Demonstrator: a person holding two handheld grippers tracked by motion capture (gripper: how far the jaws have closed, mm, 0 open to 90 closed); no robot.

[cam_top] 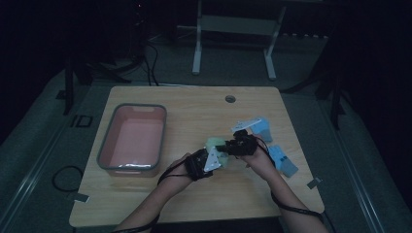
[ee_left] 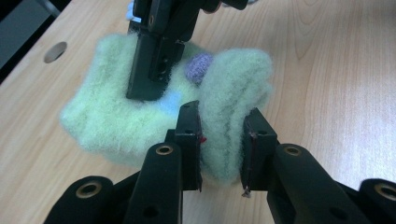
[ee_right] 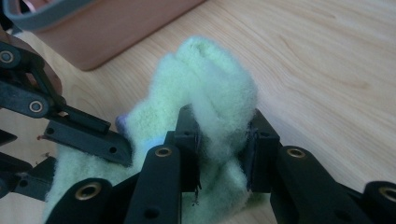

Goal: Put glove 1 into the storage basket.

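bin: pink tub (cam_top: 132,140) at tabletop (cam_top: 194,204) left, nothing in it | item: fluffy green cloth (ee_left: 140,116) mid-tabletop, beside tub | left tool (ee_left: 219,140): clamped on cloth fold | right tool (ee_right: 222,140): clamped on cloth fold

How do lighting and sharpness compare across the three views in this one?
High view: dim and underexposed, room behind nearly black, the pink bin readable, the green fuzzy cloth small and soft. Left gripper view: bright and even, the cloth sharp, the table grain clear. Right gripper view: bright, the cloth slightly soft up close, the bin a little blurred.
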